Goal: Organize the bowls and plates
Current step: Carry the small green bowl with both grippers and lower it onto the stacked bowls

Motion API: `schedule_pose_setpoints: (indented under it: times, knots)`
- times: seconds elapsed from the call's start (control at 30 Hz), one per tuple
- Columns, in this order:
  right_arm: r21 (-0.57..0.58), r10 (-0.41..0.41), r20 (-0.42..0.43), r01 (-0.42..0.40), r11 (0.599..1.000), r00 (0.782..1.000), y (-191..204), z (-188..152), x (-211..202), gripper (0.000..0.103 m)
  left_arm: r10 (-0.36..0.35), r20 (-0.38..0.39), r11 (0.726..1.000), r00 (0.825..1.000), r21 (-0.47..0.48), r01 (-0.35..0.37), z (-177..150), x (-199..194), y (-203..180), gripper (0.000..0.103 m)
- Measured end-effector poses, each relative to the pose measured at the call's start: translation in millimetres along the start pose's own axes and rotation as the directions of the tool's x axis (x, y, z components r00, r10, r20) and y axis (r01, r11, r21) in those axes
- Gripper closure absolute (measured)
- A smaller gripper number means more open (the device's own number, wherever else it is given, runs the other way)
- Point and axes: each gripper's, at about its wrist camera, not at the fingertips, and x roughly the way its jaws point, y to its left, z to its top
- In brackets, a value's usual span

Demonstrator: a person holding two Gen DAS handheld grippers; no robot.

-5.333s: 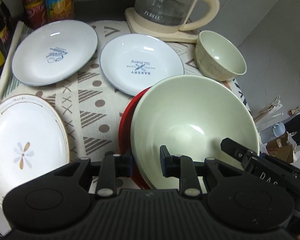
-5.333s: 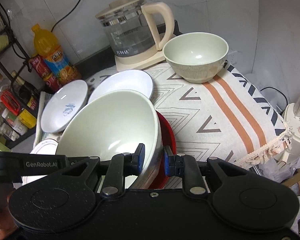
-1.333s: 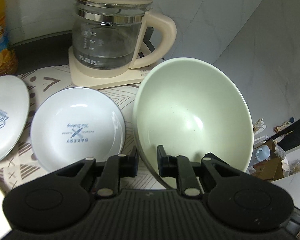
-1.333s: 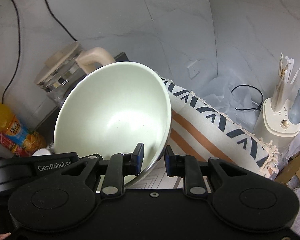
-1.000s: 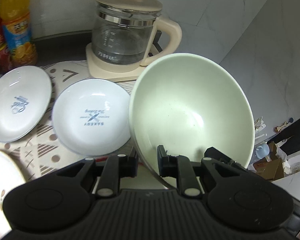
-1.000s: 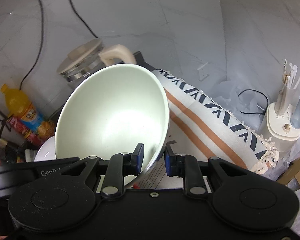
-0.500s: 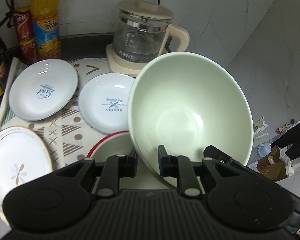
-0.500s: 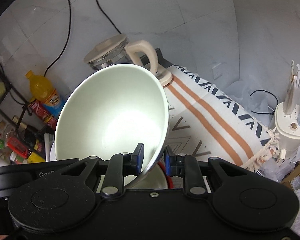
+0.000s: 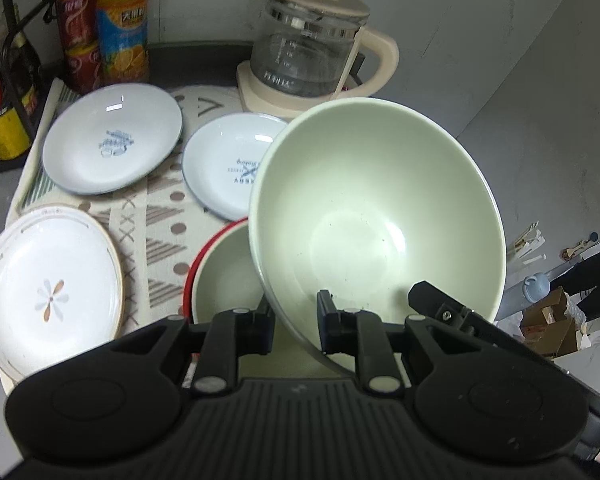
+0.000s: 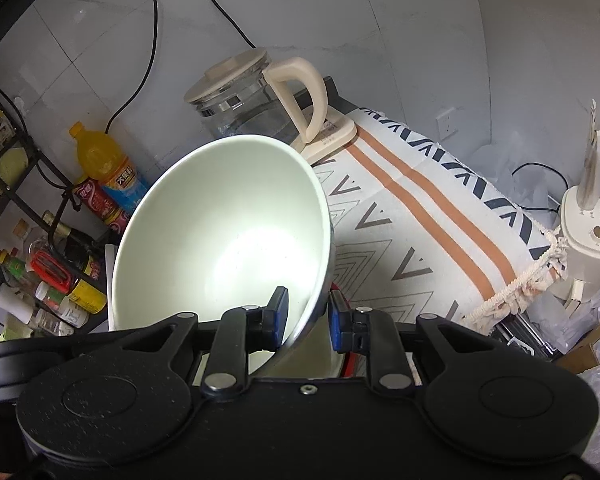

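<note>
you see a pale green bowl (image 9: 376,216), a red-rimmed dish (image 9: 204,256), a flower-print white plate (image 9: 48,280) and a triangle-patterned, orange-striped cloth (image 10: 420,216)

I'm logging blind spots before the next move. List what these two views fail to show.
- Small bowl: missing from both views; the raised large bowl may cover it.
- Red-rimmed dish: right half hidden by the large bowl in the left wrist view; near edge behind the left gripper.
- Bakery plate: right edge covered by the large bowl.
- Right gripper: its view shows no plates; the bowl blocks them.

Both wrist views close above shared bowl (image 9: 376,216)
</note>
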Motion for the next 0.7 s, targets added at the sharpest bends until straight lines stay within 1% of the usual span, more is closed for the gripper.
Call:
schedule_pose_setpoints:
  times: [0.17, 0.33, 0.57, 0.7]
  knots:
    - [-0.01, -0.01, -0.033, 0.01, 1.0, 0.999, -4, -3, 7, 0.082, 0.001, -0.037, 1.0, 0.999, -0.018, -0.002, -5, 11, 1, 0.084]
    - [-0.019, -0.017, -0.085, 0.015, 1.0, 0.996, -7, -2, 20, 0.082, 0.003, -0.063, 0.999, 0.998, -0.034, -0.005, -3, 21, 6, 0.083]
    - [-0.062, -0.027, -0.16, 0.018, 0.998, 0.987, 3, -9, 38, 0.081, 0.022, -0.122, 0.996, 0.992, -0.08, -0.032, -7, 35, 23, 0.083]
    - [-0.096, -0.034, -0.194, 0.015, 0.995, 0.98, 10, -11, 48, 0.081, 0.037, -0.14, 0.994, 0.989, -0.1, -0.052, -9, 38, 32, 0.083]
